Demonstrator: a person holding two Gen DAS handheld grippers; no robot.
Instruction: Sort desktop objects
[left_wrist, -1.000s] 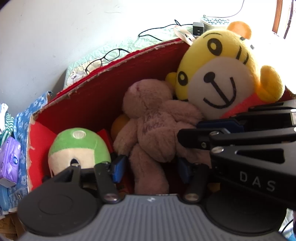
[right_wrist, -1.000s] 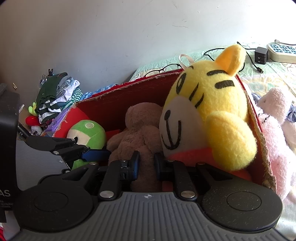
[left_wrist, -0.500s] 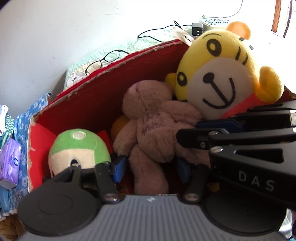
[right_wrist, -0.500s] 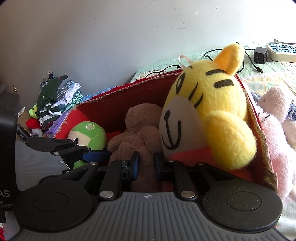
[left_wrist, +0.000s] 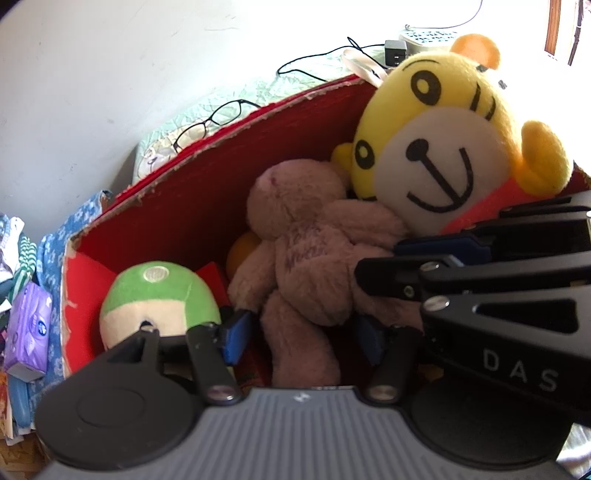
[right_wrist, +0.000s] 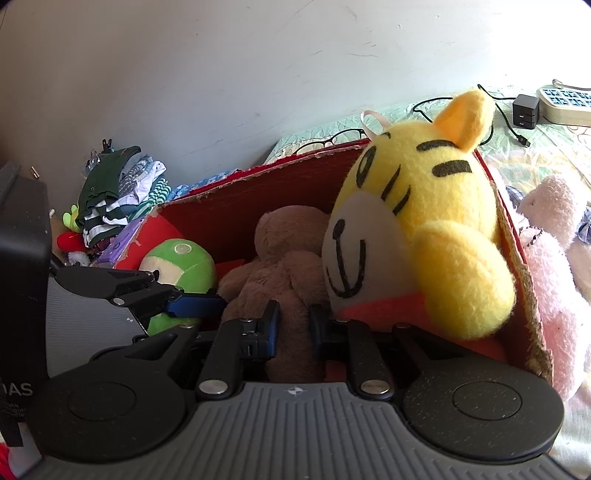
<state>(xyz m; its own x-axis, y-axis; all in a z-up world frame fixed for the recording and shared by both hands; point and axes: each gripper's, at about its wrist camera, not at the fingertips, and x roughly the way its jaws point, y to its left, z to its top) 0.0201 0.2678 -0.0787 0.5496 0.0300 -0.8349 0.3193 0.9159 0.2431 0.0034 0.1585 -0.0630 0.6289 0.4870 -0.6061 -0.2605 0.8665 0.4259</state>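
Note:
A brown teddy bear lies in the red cardboard box, leaning on a yellow tiger plush. A green-capped plush sits at the box's left end. My left gripper straddles the bear's leg; its jaws are opening and the blue pads stand just off the fur. My right gripper is nearly closed, its pads pinching the bear's other leg. In the left wrist view the right gripper reaches in from the right over the bear's side.
A pink plush lies outside the box on the right. Glasses, a charger and a power strip lie on the bedspread behind. A clothes pile and a purple tissue pack are at the left.
The left gripper's pads have spread slightly apart around the bear's leg. Both hands and the toys stay where they were.

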